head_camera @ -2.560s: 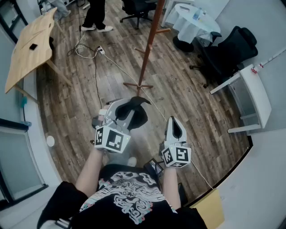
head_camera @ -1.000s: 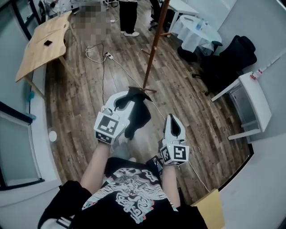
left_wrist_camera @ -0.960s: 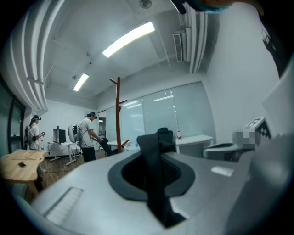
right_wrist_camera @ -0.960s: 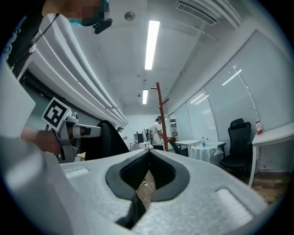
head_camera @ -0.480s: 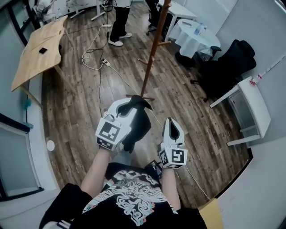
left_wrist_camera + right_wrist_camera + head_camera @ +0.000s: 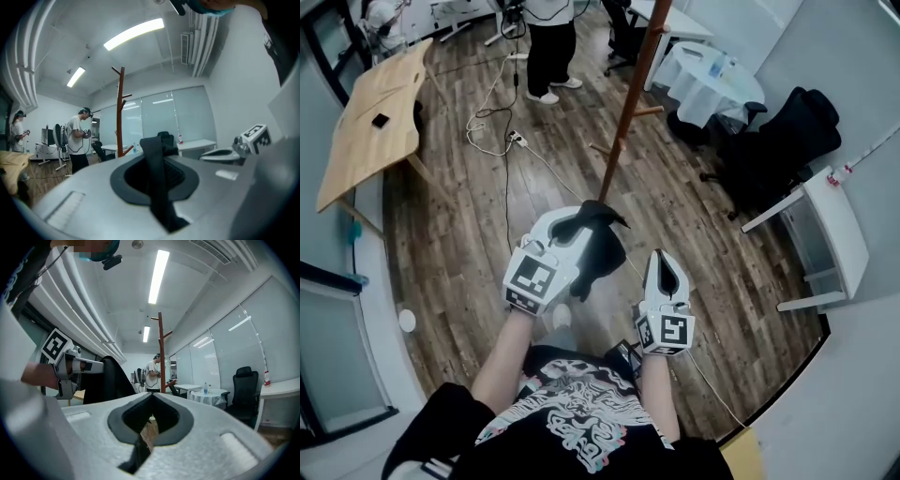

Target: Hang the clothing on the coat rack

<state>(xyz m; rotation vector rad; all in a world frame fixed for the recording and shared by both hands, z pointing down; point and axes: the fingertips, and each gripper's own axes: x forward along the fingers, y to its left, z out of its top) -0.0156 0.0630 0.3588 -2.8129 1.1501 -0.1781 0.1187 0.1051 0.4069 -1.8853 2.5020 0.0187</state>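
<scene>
L gripper (image 6: 572, 228) clenched on the black clothing (image 6: 602, 253): soft, limp cloth drooping off its tips, a flat strap thru the jaws. R gripper (image 6: 665, 261) clamped tight w/ nothing in it, just beside. Ahead, plank-wood floor (image 6: 469, 244), thin cable (image 6: 508, 169) snaking left of the slim red-brown wooden coat rack (image 6: 630, 108). A person (image 6: 546, 42) stands beyond.

The left tongs (image 6: 578, 219) grip black clothing (image 6: 602, 255) near the coat rack (image 6: 630, 103).
</scene>
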